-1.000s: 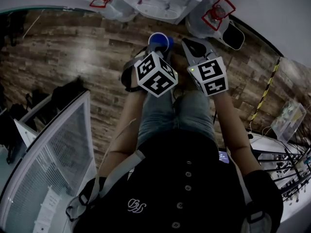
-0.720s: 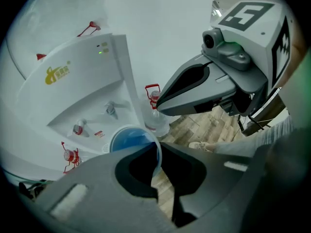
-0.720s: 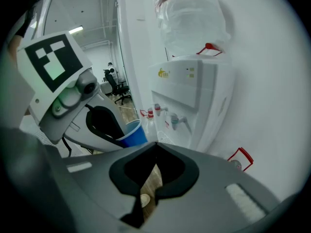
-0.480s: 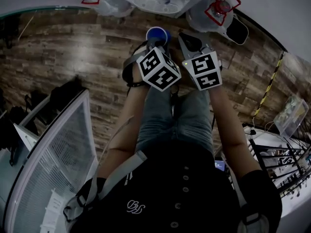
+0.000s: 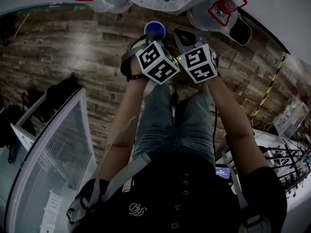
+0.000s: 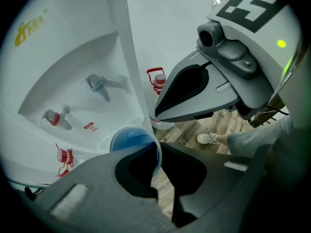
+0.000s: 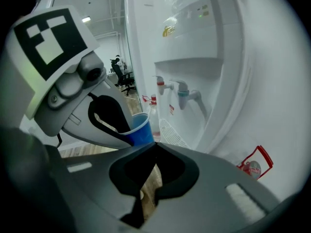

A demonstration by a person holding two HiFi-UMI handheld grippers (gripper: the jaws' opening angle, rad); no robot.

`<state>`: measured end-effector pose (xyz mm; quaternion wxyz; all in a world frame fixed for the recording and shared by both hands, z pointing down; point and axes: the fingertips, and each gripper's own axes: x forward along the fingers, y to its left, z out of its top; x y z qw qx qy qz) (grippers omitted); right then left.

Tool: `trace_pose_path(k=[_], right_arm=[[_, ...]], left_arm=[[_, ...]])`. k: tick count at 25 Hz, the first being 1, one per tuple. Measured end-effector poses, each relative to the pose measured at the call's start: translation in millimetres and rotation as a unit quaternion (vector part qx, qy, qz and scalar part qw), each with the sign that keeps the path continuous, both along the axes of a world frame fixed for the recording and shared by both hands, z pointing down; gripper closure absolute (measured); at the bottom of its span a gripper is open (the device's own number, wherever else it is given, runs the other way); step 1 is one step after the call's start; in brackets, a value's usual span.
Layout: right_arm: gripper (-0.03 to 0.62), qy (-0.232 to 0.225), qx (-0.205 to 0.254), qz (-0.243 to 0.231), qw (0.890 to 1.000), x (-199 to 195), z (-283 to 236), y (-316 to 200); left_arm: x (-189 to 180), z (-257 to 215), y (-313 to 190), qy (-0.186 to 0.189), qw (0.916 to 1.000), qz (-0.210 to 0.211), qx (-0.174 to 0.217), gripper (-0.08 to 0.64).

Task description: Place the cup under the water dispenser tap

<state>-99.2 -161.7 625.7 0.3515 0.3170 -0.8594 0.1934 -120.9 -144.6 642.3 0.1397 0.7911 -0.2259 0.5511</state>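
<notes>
We've got the blue plastic cup (image 6: 131, 141) pinched by its rim wall in the left gripper (image 6: 158, 152), held just in front of the white water dispenser (image 6: 58, 72), near its drip grille (image 7: 168, 133) but not under the blue-handled tap (image 6: 97, 85) or red-handled tap (image 6: 54, 118). Right gripper (image 7: 155, 147) alongside: jaws pressed together, nothing btwn them. Yellow logo (image 6: 28, 30) up top and red sticker (image 6: 90, 126) below the taps (print too small to read).

This looks like an open office or lab workspace: a white water dispenser (image 7: 204, 57) stands on wood-look flooring (image 5: 73, 47), swivel office chairs (image 7: 122, 77) sit under ceiling strip lights (image 7: 86, 19) far back, and striped hazard tape (image 5: 266, 93) runs near a cable-strewn bench (image 5: 284, 161).
</notes>
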Motion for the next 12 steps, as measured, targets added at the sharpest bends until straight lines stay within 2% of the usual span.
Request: trace_pose_path(k=[3,8,12], right_arm=[[0.592,0.007,0.004,-0.008,1.0,-2,10,-6],[0.592,0.018,0.002,0.009,1.0,4,32,-18],[0.592,0.006,-0.006,0.027,1.0,8,41,-27]], left_arm=[[2,11,-9,0.0,1.0,0.0,0.008,0.543],[1,33,-22,-0.009,0.9999,0.005,0.013,0.543],[1,41,-41,-0.014,0.9986,0.017,0.048,0.542]])
